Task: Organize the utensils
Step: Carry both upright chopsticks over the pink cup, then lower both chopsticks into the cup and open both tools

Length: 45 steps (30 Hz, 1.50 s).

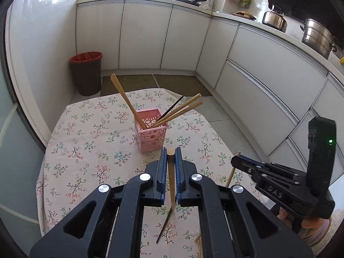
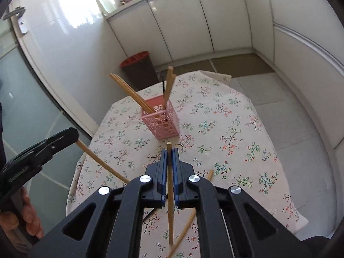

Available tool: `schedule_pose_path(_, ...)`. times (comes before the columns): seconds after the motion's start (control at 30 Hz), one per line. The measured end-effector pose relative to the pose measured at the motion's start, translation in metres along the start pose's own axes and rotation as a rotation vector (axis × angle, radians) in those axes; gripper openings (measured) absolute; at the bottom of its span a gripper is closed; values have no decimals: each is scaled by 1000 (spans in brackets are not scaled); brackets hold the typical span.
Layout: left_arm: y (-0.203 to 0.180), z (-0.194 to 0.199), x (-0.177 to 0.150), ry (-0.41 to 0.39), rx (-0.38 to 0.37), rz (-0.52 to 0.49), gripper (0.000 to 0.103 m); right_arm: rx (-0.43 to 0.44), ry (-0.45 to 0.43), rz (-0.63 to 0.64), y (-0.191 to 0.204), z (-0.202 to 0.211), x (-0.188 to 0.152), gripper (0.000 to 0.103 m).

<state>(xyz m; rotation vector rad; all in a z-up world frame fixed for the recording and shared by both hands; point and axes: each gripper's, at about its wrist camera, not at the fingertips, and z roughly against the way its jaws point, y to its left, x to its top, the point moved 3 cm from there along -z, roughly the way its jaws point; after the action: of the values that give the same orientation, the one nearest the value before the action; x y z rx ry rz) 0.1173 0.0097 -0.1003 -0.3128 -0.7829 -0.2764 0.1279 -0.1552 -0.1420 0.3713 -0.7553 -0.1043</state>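
Near the pink perforated plastic basket (image 1: 151,133), both grippers (image 1: 171,153) (image 2: 169,152) clamp bamboo chopsticks (image 1: 171,180) (image 2: 169,193); colliding with the leaning sticks could tip it.

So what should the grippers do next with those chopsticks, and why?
Probably carry one over the pink basket and drop it in, tip down. Each gripper, left and right, is shut on a wooden chopstick and the basket already holds several upright. Going one at a time may keep the sticks from clashing. A few still lie on the table.
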Motion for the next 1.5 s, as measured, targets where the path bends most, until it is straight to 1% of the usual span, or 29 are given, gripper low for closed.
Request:
schedule_pose_path(0.13,-6,18,6,-30,14,-21,6,27,-41,27,13,24,14,5)
schedule_pose_path(0.27,-7,33,22,-62,27,-36,6,57,-72,30,22,48,35,5)
schedule_pose_path(0.37,-7,42,37,-87,45,-45,6,69,-108,48,31,62,58,5)
schedule_pose_path(0.53,-6,53,66,-133,74,-52,6,64,-205,101,49,85,106,5)
schedule_pose_path(0.7,-7,61,97,-189,98,-60,6,52,-299,139,65,92,150,5)
schedule_pose_path(0.8,-9,61,115,-216,104,-67,6,43,-338,150,71,85,173,5)
schedule_pose_path(0.9,-8,56,129,-234,109,-66,6,28,-358,165,75,73,192,5)
schedule_pose_path(1.03,-5,40,143,-239,116,-51,6,13,-341,178,76,45,209,5)
schedule_pose_path(1.27,7,6,156,-220,125,-30,6,-2,-302,212,76,-2,213,5)
schedule_pose_path(1.5,26,-24,156,-203,135,9,6,-11,-286,242,79,-33,209,5)
